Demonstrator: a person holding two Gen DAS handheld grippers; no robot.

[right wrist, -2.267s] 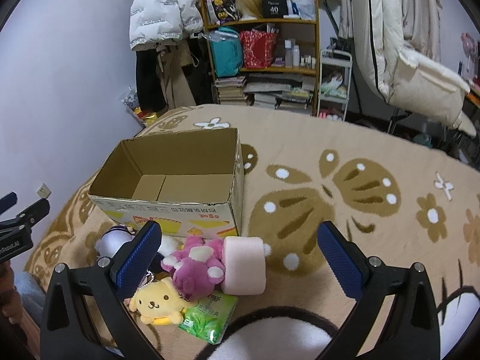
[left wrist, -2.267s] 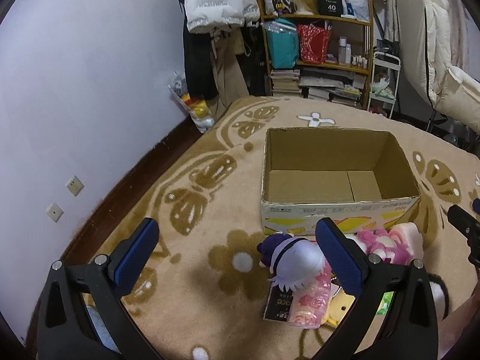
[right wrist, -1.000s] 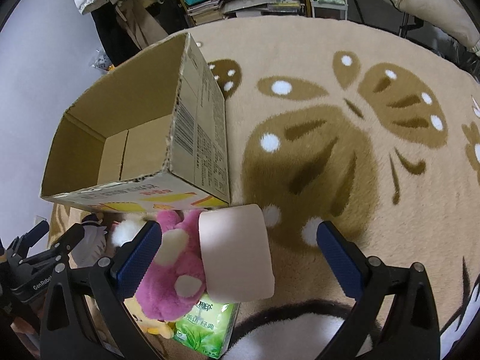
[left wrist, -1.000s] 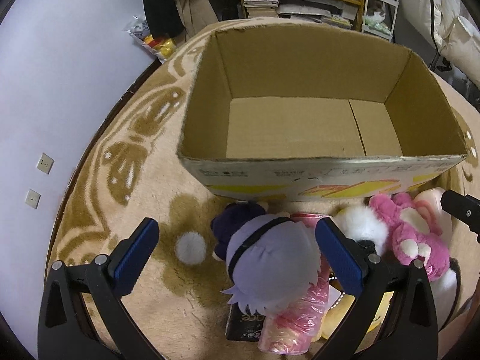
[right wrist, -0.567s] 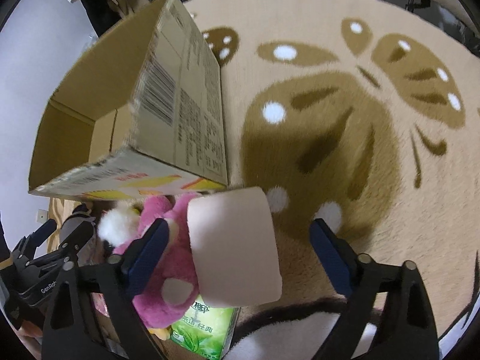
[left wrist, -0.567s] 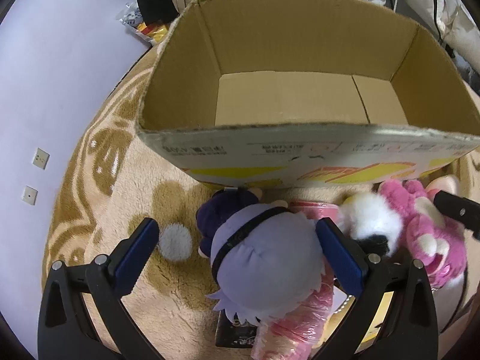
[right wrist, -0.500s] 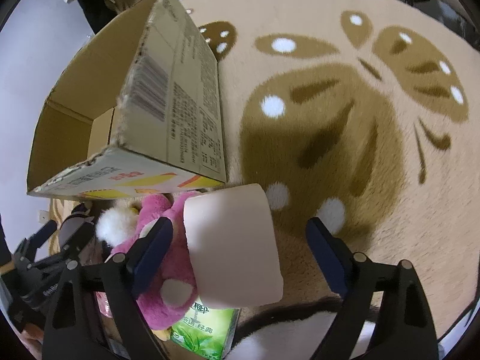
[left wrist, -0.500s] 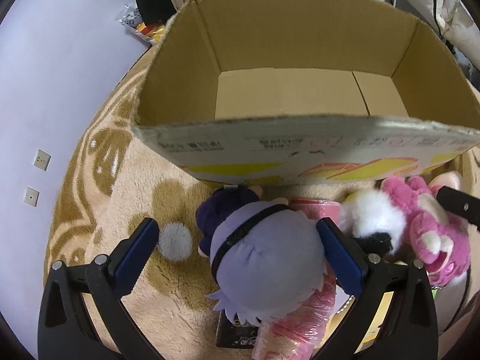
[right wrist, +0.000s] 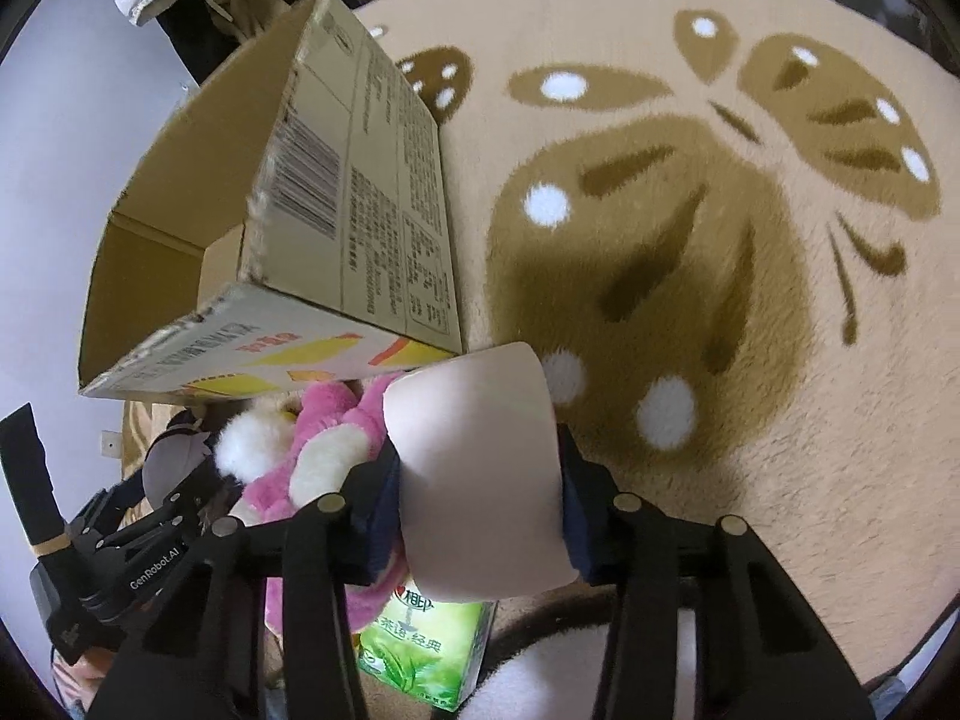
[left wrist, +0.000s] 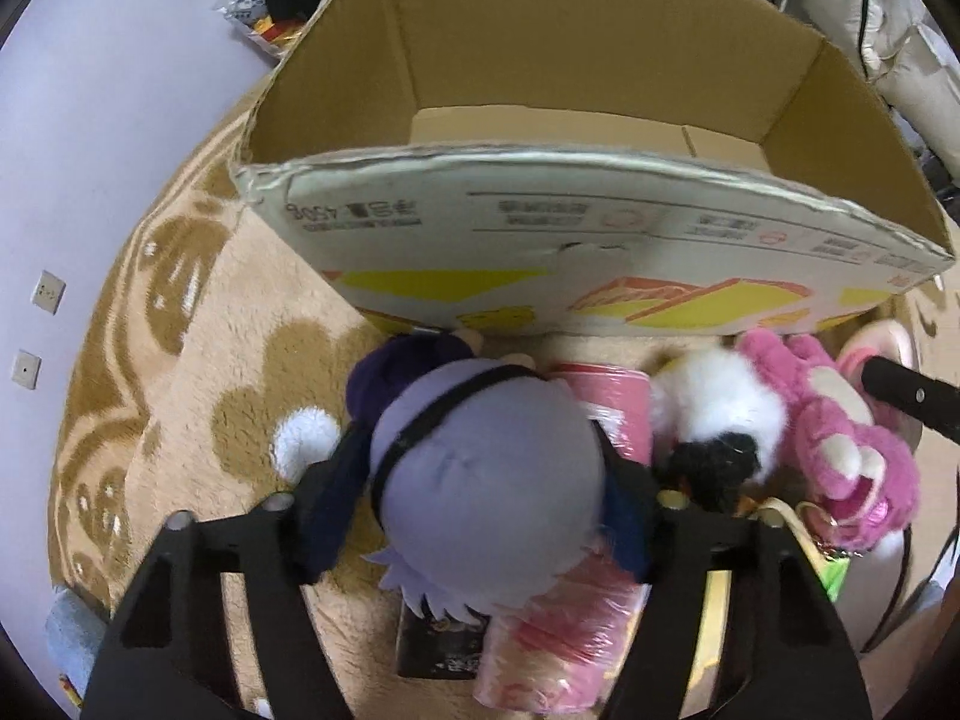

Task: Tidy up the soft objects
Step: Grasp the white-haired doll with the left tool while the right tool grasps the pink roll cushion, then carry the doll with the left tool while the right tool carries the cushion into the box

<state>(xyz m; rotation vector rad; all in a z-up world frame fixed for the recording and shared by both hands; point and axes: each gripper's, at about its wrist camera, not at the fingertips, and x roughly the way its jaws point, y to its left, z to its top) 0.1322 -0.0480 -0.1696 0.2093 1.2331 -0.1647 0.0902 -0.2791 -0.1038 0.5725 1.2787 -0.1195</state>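
Note:
My left gripper is shut on the lavender plush doll's head, which lies just in front of the open cardboard box. My right gripper is shut on a pale pink cushion block beside the box's near corner. A pink plush bear and a white and black plush lie between the two grippers. The box interior looks empty.
A pink wrapped pack and a dark booklet lie under the doll. A green tea carton sits below the cushion. The patterned beige rug spreads right. A wall with sockets stands left.
Both grippers dropped closer to the toys and closed: the left one onto the lavender doll's head, the right one onto the pink cushion block.

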